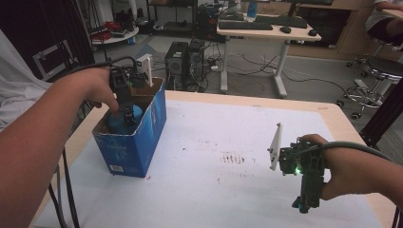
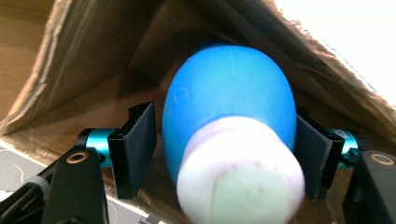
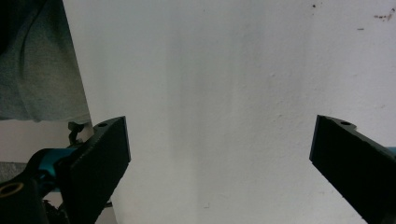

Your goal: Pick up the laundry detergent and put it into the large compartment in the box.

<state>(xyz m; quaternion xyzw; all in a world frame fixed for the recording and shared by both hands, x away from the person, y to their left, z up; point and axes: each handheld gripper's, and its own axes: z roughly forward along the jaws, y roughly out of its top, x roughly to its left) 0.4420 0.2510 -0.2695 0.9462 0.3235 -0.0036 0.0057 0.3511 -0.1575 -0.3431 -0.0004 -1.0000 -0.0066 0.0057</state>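
Left gripper (image 1: 127,115) inside box (image 1: 142,142), jaws clamped on blue bottle (image 2: 231,102); right gripper (image 1: 304,204) spread wide, empty, over white table (image 1: 214,190)

Smooth matt blue plastic bottle (image 2: 229,102) with white cap; rough brown cardboard box (image 2: 79,60) interior.
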